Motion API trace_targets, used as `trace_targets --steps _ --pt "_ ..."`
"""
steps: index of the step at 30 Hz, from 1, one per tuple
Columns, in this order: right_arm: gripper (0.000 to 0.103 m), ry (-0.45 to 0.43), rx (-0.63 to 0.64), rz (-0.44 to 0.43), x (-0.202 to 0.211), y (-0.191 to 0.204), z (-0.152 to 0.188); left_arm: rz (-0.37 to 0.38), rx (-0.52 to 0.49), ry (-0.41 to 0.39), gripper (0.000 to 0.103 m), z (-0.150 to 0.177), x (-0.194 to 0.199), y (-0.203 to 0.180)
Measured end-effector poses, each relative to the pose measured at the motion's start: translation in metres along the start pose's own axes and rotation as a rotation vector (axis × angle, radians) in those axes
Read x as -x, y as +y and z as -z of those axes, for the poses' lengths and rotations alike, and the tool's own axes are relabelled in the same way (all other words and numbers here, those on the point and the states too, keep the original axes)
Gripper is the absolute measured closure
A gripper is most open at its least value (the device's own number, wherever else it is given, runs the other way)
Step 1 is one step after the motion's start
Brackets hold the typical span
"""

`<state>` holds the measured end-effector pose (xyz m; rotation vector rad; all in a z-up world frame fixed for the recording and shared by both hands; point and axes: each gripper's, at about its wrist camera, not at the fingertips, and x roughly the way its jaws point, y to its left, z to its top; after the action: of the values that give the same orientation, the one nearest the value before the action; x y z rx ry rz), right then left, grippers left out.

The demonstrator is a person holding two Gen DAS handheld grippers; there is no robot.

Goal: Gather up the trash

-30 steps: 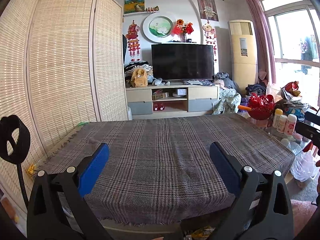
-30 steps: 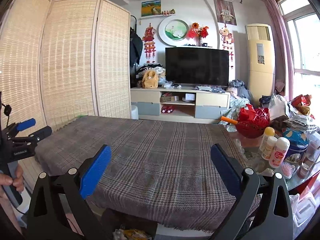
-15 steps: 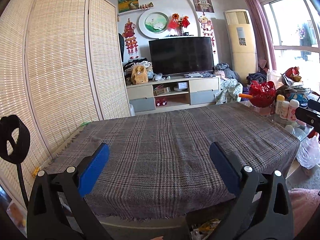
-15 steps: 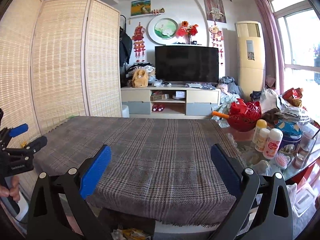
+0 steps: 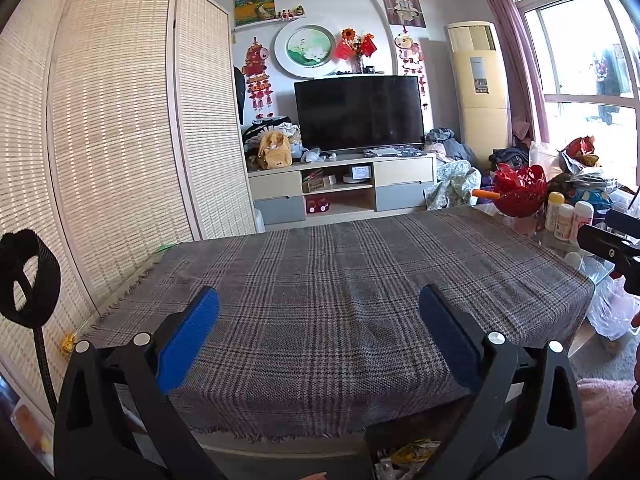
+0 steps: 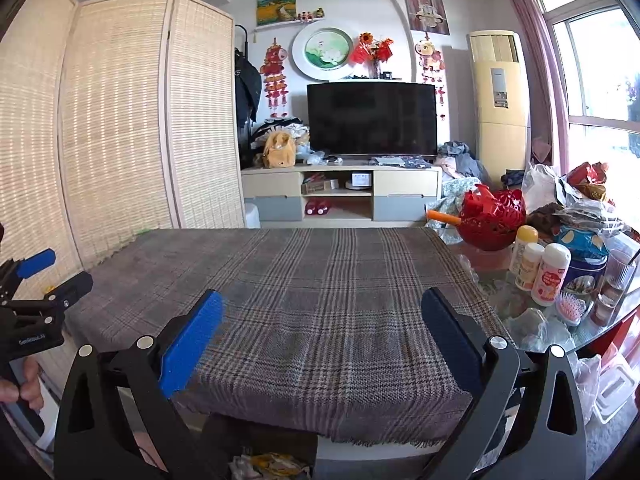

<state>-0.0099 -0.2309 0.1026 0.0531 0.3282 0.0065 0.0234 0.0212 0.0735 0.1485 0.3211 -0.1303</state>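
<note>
My left gripper [image 5: 320, 316] is open and empty, held over the near edge of a table covered with a grey plaid cloth [image 5: 344, 280]. My right gripper [image 6: 322, 320] is open and empty over the same cloth [image 6: 320, 280]. No trash lies on the cloth. Crumpled yellow and white wrappers [image 6: 268, 466] show in a dark bin under the table's near edge, also in the left wrist view [image 5: 408, 452]. The left gripper also shows at the left edge of the right wrist view [image 6: 44, 276].
A glass side table [image 6: 560, 320] to the right holds a red basket [image 6: 492, 216], bottles [image 6: 548, 272], a blue tin, a glass and a brush. A bamboo screen [image 5: 112, 120] stands on the left. A TV stand [image 5: 344, 188] is at the back. A plastic bag [image 5: 612, 312] hangs at right.
Both grippers have tilted and shifted a little, so the room sits lower in the views. Both stay open and empty.
</note>
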Motion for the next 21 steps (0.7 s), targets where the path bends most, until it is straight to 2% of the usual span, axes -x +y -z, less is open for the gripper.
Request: trace_targets --steps 21 --pt "0.003 -0.009 -0.015 0.006 0.0041 -0.0033 -0.0011 -0.028 0.014 -0.005 0.008 -0.0044 0.0038 0.0027"
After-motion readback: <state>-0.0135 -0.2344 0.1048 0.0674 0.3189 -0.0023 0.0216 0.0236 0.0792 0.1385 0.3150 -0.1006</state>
